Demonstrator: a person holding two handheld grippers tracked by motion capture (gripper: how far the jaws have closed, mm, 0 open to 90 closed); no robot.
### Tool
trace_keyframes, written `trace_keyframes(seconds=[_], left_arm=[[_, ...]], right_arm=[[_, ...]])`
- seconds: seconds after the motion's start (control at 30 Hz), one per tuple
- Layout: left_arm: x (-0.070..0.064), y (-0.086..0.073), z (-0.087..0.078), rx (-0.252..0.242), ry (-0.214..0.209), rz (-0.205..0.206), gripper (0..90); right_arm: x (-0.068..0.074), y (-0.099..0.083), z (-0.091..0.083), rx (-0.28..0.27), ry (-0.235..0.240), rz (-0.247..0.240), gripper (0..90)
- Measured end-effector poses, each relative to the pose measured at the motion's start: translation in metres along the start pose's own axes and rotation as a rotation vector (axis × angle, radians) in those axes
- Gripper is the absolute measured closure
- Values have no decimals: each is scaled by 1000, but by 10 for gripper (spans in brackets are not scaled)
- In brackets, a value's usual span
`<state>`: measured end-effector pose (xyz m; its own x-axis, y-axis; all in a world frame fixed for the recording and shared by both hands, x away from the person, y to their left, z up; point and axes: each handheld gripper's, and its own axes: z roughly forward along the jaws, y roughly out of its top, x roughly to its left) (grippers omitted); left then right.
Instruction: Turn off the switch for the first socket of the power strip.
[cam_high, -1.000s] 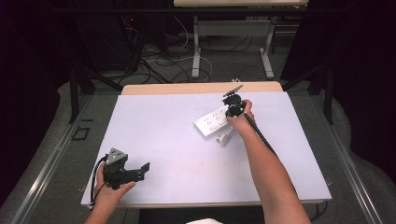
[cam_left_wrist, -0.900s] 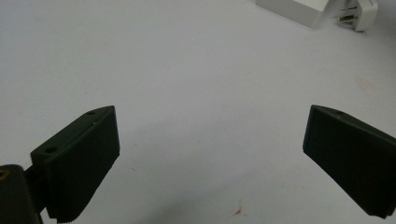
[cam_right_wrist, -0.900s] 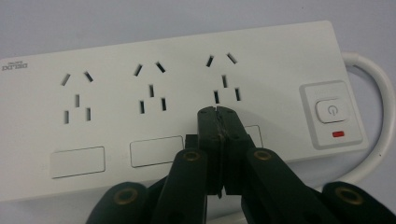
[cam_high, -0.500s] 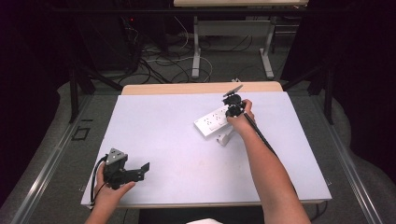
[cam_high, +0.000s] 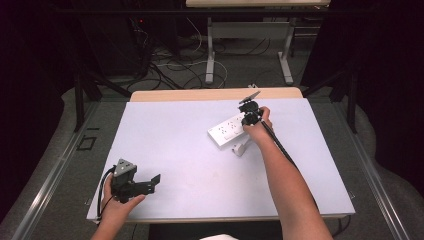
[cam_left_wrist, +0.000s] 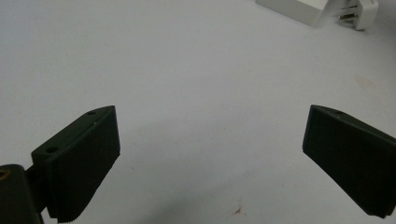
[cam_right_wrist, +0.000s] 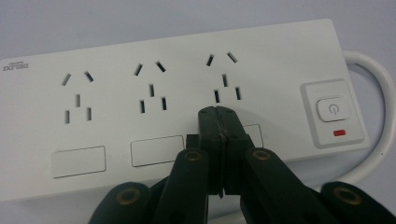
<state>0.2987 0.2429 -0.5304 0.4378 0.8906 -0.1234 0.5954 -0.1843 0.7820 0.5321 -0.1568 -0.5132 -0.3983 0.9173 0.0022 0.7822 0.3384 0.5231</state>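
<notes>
Two tongs: left tongs (cam_high: 156, 178) agape near the table (cam_high: 165, 130) front edge, right tongs (cam_right_wrist: 218, 122) closed over the power strip (cam_right_wrist: 187, 60).

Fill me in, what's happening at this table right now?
A person works at a white table with a hand-held gripper in each hand. The right hand-held gripper is over a white power strip at the far right of the table, jaws closed, tips by the socket nearest the power switch. It holds nothing. The left hand-held gripper sits at the near left edge, jaws wide open with nothing between them. A white plug lies beside the strip.
</notes>
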Motion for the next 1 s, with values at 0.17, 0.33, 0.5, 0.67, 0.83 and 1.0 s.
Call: trace_keyframes(seconds=[0.17, 0.33, 0.5, 0.67, 0.83, 1.0], left_arm=[[0, 0, 0, 3, -1, -2, 38], [0, 0, 0, 0, -2, 2, 38], [0, 0, 0, -1, -4, 3, 38], [0, 1, 1, -1, 2, 1, 38], [1, 0, 1, 2, 1, -7, 39], [1, -1, 2, -6, 4, -6, 40]], right_arm=[[1, -1, 2, 3, 1, 18, 900], [-2, -3, 2, -11, 22, 25, 900], [-1, -3, 2, -11, 12, 39, 900], [-1, -3, 3, -24, 20, 42, 900], [-3, -3, 2, -9, 31, 45, 900], [-3, -4, 4, -51, 40, 39, 898]])
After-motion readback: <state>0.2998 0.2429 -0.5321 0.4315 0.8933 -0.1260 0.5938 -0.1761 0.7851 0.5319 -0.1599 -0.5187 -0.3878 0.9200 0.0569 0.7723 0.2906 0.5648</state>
